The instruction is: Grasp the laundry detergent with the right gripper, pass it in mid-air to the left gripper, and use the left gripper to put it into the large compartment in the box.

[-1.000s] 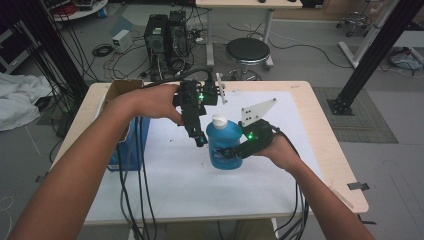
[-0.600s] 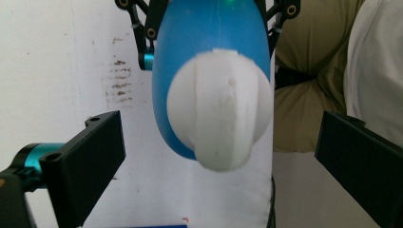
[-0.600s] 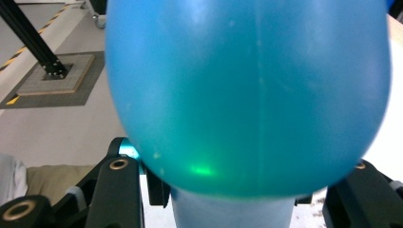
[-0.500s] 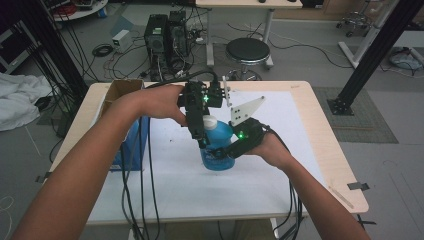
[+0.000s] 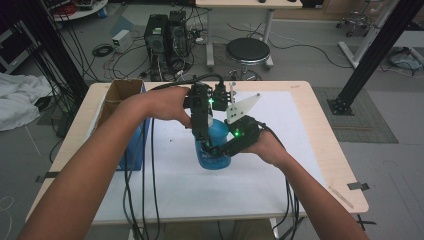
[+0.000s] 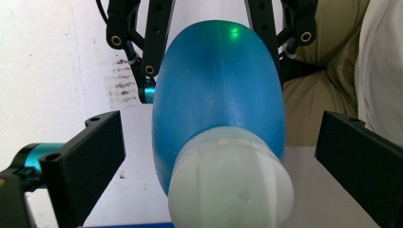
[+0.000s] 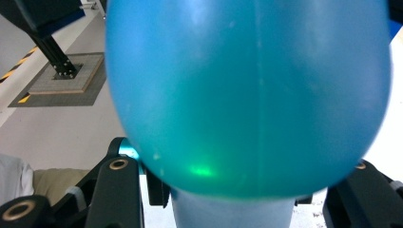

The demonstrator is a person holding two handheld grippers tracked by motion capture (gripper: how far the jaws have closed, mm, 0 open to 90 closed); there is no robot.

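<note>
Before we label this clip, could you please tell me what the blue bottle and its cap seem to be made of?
The blue bottle looks like translucent moulded plastic: a seam runs down its smooth, slightly glossy side. Its cap seems to be pale, matte plastic, perhaps softer, with faint ribs.

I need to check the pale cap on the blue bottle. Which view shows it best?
The left gripper view: the cap sits large and unobstructed between that gripper's open jaws, seen from above the blue bottle. In the high view the left gripper covers the bottle top. The right gripper view shows a blurred pale part at the bottom edge.
</note>
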